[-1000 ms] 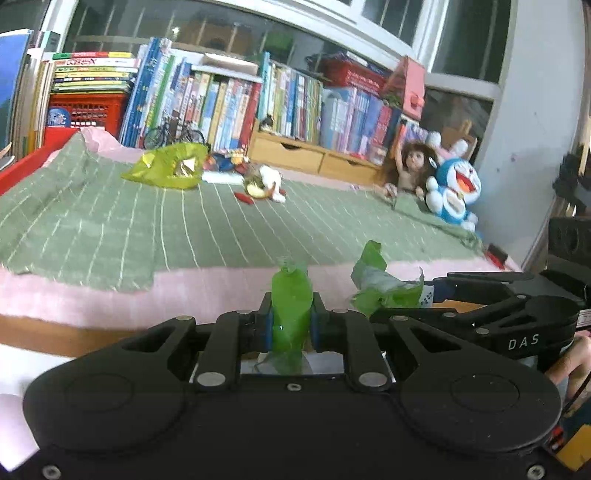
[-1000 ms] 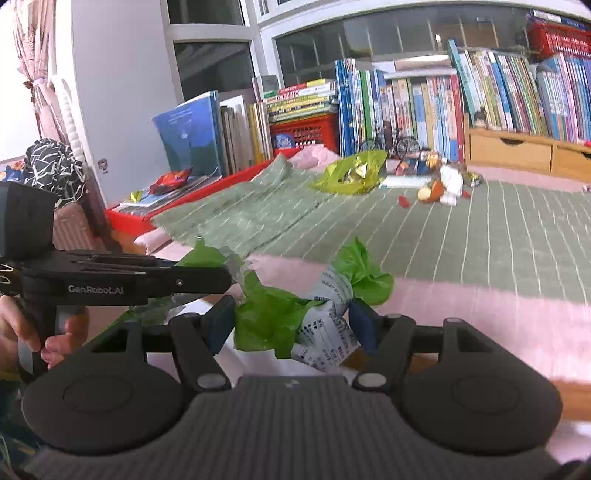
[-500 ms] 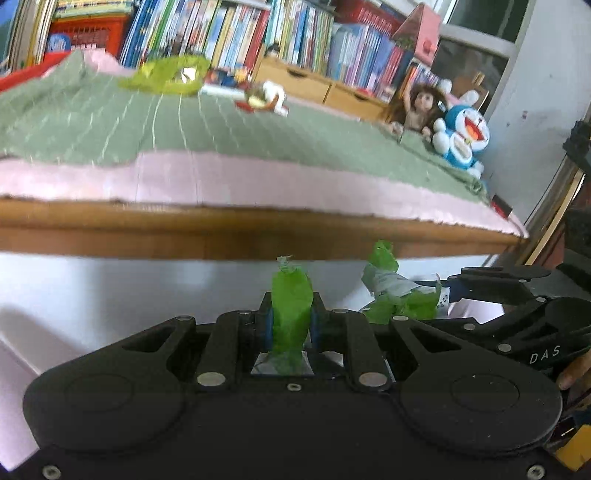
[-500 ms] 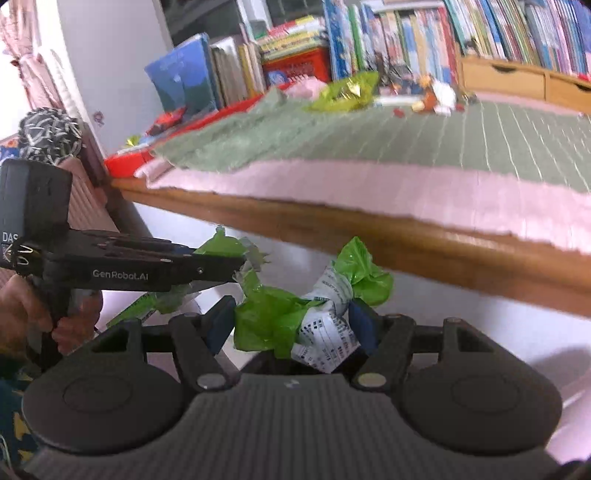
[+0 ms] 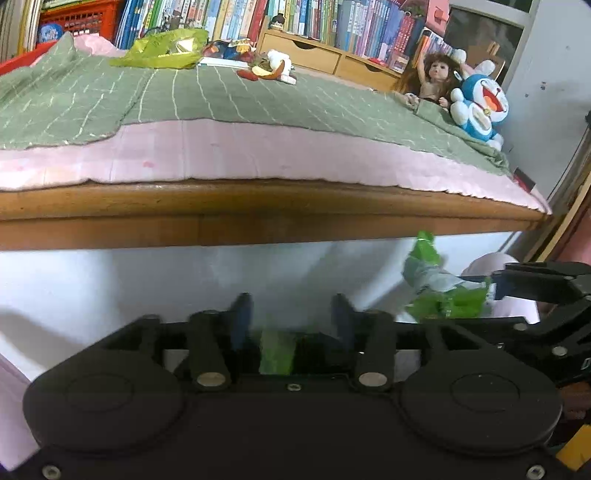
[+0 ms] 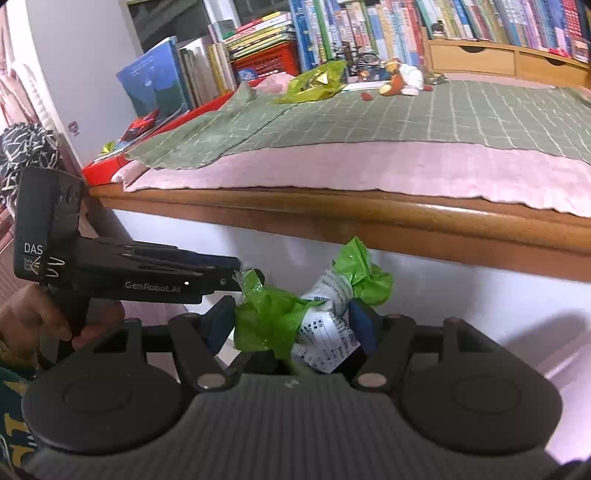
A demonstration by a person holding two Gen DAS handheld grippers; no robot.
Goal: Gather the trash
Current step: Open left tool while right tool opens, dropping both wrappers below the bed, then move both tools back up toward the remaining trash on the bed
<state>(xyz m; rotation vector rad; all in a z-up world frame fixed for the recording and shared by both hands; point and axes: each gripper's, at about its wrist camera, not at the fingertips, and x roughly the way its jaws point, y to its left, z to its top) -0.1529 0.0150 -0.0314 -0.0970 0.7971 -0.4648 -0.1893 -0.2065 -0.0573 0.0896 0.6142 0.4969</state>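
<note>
In the left wrist view my left gripper (image 5: pixel 290 306) hangs below the bed's wooden edge, its jaws opening. A green wrapper strip (image 5: pixel 277 350) sits loose and blurred low between the fingers, and the pads do not press on it. My right gripper (image 6: pixel 291 314) is shut on a crumpled green-and-white wrapper (image 6: pixel 306 321). That wrapper (image 5: pixel 443 291) also shows at the right of the left wrist view. The left gripper's tip (image 6: pixel 236 275) lies just left of the wrapper, with a green scrap (image 6: pixel 253 277) at it.
A bed with a green checked blanket (image 5: pixel 258 103), a pink sheet (image 5: pixel 258 158) and a wooden rail (image 5: pixel 258 214) fills the view above a white side panel (image 5: pixel 147 280). Far back lie a yellow-green bag (image 5: pixel 166 48), small toys (image 5: pixel 273 68), a doll (image 5: pixel 432 81), a blue plush (image 5: pixel 480 107) and bookshelves (image 5: pixel 314 18).
Both grippers have sunk from above the bed to below its wooden edge. The left jaws have parted and the green strip has slipped down between them. The right grip is unchanged.
</note>
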